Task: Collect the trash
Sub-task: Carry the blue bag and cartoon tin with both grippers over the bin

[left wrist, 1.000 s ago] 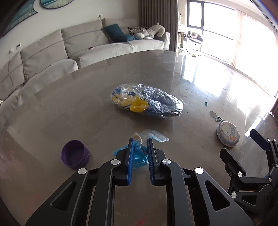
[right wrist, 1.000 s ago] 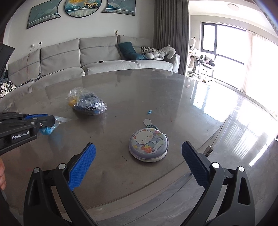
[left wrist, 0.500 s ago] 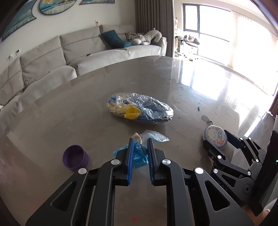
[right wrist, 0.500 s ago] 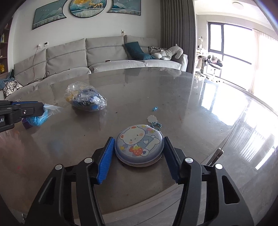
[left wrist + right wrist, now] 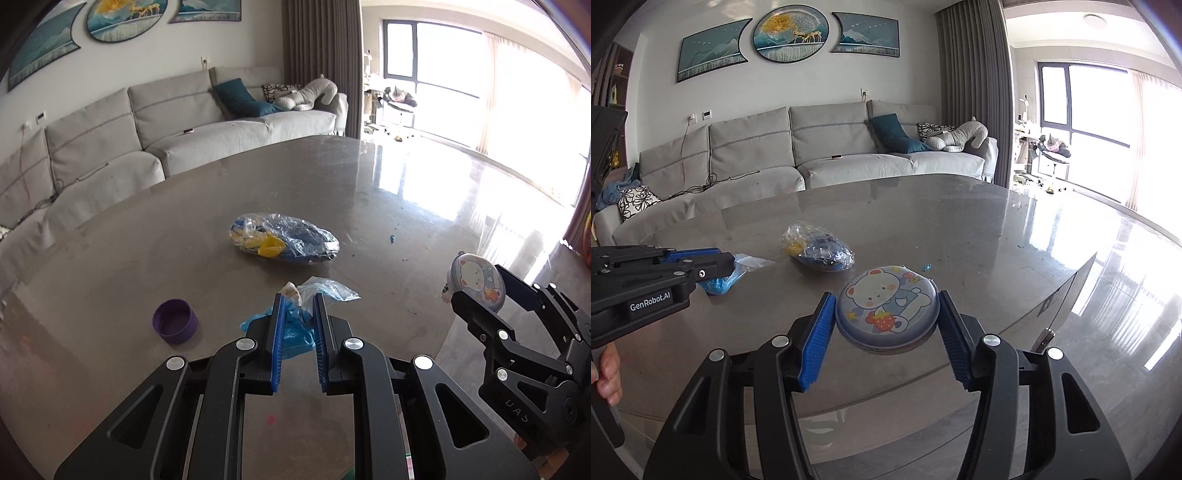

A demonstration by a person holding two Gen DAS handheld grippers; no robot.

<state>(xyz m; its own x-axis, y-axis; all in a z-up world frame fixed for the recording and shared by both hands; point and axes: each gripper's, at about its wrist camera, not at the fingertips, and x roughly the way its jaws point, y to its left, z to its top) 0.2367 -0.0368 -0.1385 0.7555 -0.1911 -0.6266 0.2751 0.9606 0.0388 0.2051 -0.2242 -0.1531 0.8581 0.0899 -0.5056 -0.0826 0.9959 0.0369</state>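
Where the grey table fills most of both views, a clear bag of blue and yellow scraps lies far out near its middle, apart from both tools. The right gripper is clamped on a round bear-print case, its pads pressing the case's left and right edges, lifted off the table. The left gripper pinches a crumpled blue plastic wrapper between nearly closed fingers. A purple cap sits near-left.

Ahead, a clear plastic bag sits mid-tabletop, and a purple cap lies off to the left. Bare surface runs wide between them and beyond toward the sofa.
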